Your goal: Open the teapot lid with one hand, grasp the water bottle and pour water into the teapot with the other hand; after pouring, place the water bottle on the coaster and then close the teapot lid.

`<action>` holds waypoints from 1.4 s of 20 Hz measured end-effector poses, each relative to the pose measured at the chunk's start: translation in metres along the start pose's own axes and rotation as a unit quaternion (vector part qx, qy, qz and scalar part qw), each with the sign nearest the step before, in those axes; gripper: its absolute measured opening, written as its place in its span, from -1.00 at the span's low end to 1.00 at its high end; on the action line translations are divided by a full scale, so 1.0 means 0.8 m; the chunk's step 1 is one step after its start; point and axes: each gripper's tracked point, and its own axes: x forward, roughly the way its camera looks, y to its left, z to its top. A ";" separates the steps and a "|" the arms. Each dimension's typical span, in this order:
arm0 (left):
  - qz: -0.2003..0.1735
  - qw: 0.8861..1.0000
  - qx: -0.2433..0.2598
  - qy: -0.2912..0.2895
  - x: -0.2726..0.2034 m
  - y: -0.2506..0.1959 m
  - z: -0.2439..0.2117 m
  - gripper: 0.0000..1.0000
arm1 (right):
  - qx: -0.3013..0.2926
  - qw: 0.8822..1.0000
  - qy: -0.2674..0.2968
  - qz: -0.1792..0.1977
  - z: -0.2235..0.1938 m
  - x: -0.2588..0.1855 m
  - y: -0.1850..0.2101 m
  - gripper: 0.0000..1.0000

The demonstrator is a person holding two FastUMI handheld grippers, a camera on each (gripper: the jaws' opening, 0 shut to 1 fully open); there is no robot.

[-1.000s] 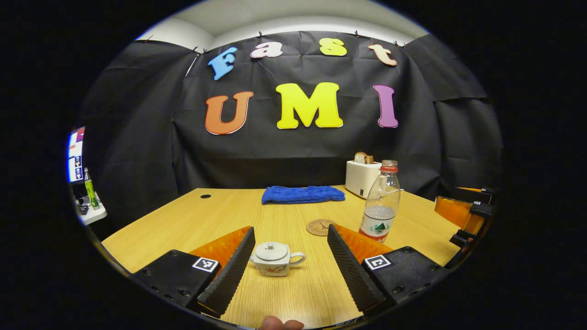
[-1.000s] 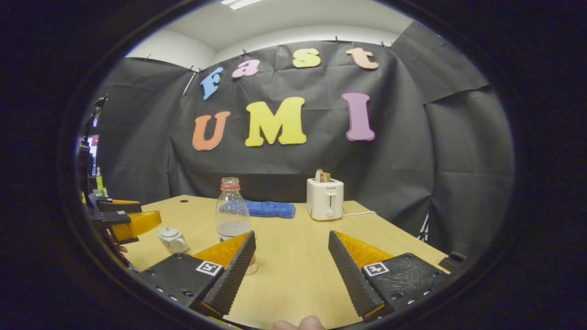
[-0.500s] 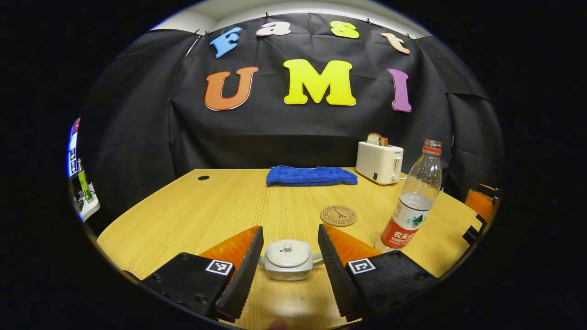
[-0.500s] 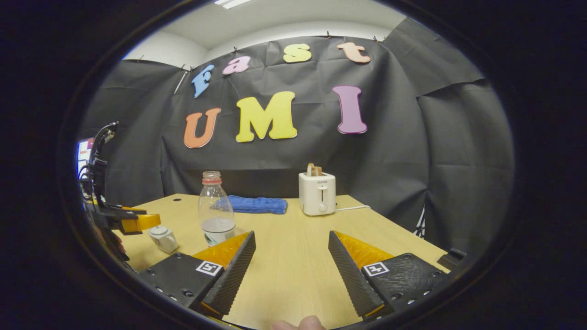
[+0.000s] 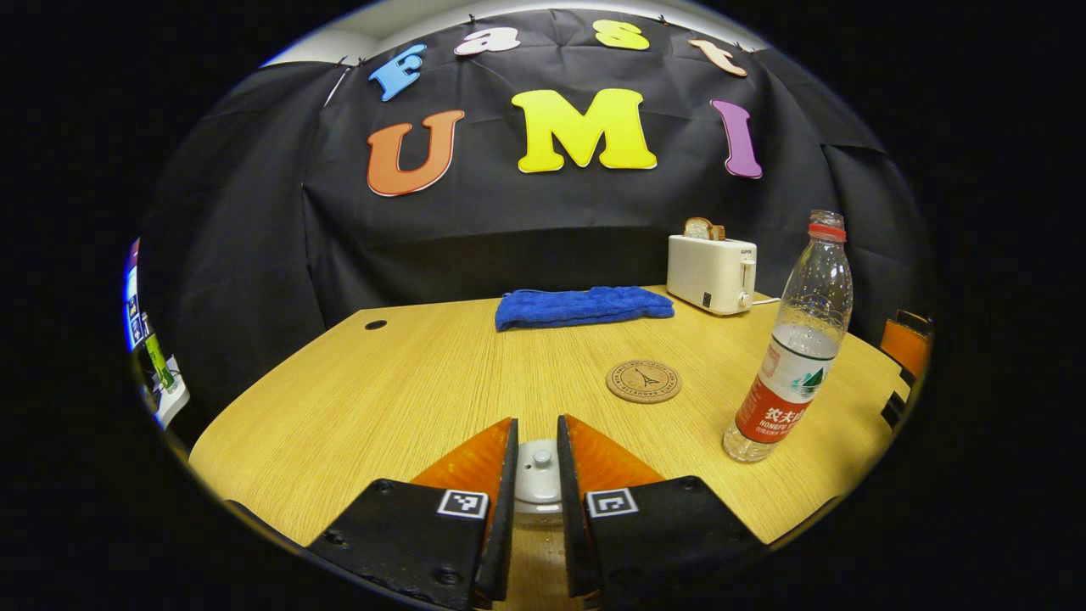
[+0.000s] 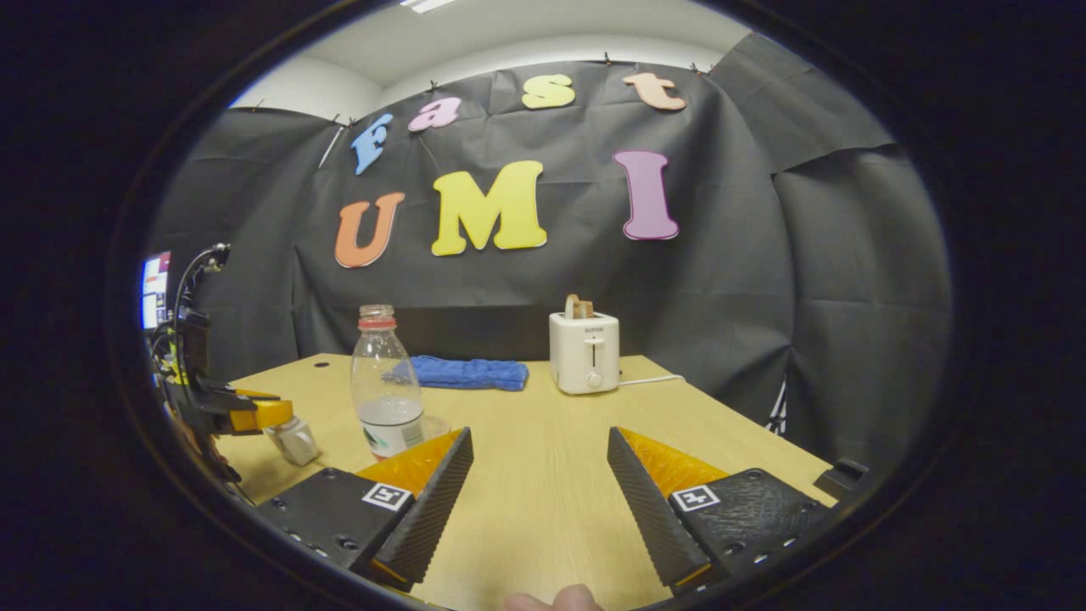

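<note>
A small white teapot (image 5: pixel 537 479) sits on the wooden table, mostly hidden under my left gripper (image 5: pixel 535 428). The fingers have narrowed to a slim gap on either side of the lid's knob (image 5: pixel 536 458), with a little space on each side. In the right gripper view the left gripper (image 6: pixel 263 414) sits at the top of the teapot (image 6: pixel 293 440). The uncapped, partly filled water bottle (image 5: pixel 793 356) (image 6: pixel 386 399) stands upright to the right, near the round cork coaster (image 5: pixel 644 381). My right gripper (image 6: pixel 539 434) is open over bare table, right of the bottle.
A white toaster (image 5: pixel 711 273) (image 6: pixel 584 363) with bread in it and a folded blue towel (image 5: pixel 584 306) (image 6: pixel 467 372) lie at the back of the table (image 5: pixel 407 382). The right gripper (image 5: pixel 906 348) shows at the far right edge. A thumb (image 6: pixel 551 601) shows at the bottom.
My left gripper moved forward and down over the teapot, and its fingers closed in from wide apart to a slim gap around the lid's knob. The right gripper barely shifted and stayed open.
</note>
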 end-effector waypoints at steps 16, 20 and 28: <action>-0.017 0.998 -0.020 -0.057 -0.035 0.006 0.045 -0.94 | -0.015 0.995 0.006 0.101 -0.011 -0.005 0.074 0.93; -0.018 0.997 -0.024 -0.076 -0.072 0.008 0.057 -0.94 | -0.018 0.991 0.020 0.127 -0.023 0.011 0.110 0.93; -0.007 0.994 -0.047 -0.097 -0.113 0.018 0.060 -0.94 | -0.028 0.989 0.052 0.132 -0.046 0.069 0.153 0.94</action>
